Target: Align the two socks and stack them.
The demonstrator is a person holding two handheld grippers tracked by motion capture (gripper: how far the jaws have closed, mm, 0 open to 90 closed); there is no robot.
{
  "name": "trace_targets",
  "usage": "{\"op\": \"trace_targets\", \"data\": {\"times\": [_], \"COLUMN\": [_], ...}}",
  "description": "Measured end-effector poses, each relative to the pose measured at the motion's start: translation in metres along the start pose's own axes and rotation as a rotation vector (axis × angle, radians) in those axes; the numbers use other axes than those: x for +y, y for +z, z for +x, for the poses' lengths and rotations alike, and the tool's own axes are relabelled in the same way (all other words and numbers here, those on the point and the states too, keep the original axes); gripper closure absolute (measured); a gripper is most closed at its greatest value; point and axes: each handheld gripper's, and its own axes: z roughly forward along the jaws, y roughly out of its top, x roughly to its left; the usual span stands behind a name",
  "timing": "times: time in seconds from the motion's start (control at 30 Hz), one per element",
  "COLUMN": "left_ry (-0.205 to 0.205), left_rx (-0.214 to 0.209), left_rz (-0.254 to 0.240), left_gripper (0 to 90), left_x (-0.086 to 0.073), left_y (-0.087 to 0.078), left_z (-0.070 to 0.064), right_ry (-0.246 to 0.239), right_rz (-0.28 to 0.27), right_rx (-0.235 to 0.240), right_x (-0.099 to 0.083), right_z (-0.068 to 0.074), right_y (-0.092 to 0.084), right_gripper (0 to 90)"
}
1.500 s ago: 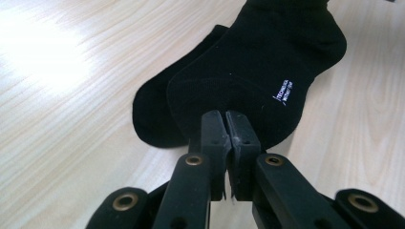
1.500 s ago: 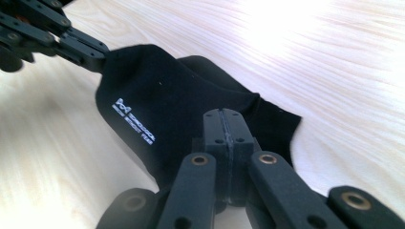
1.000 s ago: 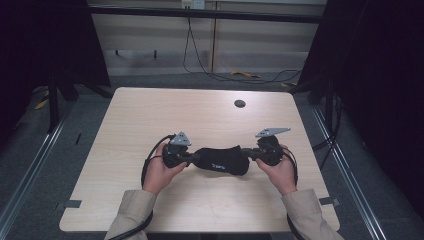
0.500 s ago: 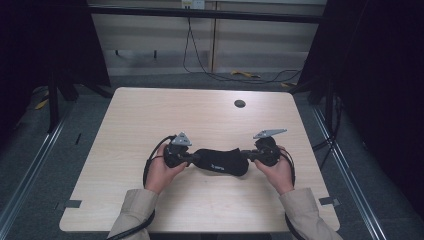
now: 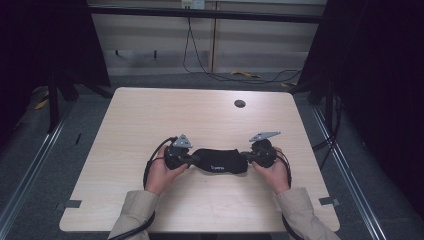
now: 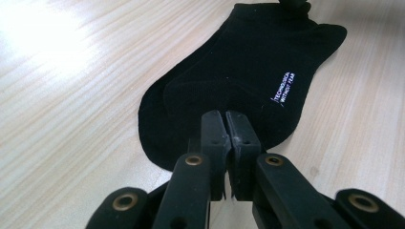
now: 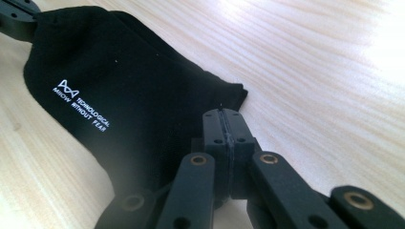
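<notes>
The black ankle sock (image 5: 219,161) lies flat at the desk's (image 5: 150,115) lower centre, left gripper (image 5: 194,159) and right gripper (image 5: 246,156) each clamped on one end; laying it out looks done, release remains.

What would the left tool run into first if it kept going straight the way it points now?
The black sock itself: the left tool is shut at one end of it and points along its length. Past the sock, the right tool sits at the far end.
</notes>
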Motion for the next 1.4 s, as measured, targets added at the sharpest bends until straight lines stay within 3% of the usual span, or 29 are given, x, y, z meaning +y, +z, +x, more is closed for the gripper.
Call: {"op": "trace_targets", "data": {"times": [0.2,0.5,0.83,1.1,1.23,1.3,1.4], "left_ry": [0.007,-0.006,-0.002,0.009,0.007,0.013,0.005], "left_rx": [0.017,0.028,0.048,0.057,0.066,0.076,0.085], "left_rz": [-0.02,0.007,0.001,-0.014,-0.02,-0.014,-0.033], "left_gripper": [86.9,86.6,86.2,85.6,85.6,85.4,85.5], "left_x": [0.005,-0.003,-0.005,-0.002,-0.001,0.0,0.001], "left_y": [-0.007,0.002,0.005,0.003,0.004,0.005,0.008], "left_z": [0.002,0.008,0.009,0.009,0.01,0.011,0.012], "right_ry": [-0.027,0.002,-0.036,-0.059,-0.065,-0.075,-0.058], "right_rz": [-0.026,-0.01,0.005,-0.036,-0.041,-0.017,-0.011], "right_rx": [-0.007,-0.001,-0.029,-0.074,-0.065,-0.084,-0.091], "right_x": [0.008,0.001,-0.002,-0.006,-0.008,-0.012,-0.016], "right_z": [0.003,-0.003,-0.003,0.0,0.004,0.005,0.005], "right_y": [-0.009,0.005,0.008,0.0,-0.004,-0.004,-0.002], "right_gripper": [90.0,89.9,89.2,78.0,78.3,80.0,88.6]}}
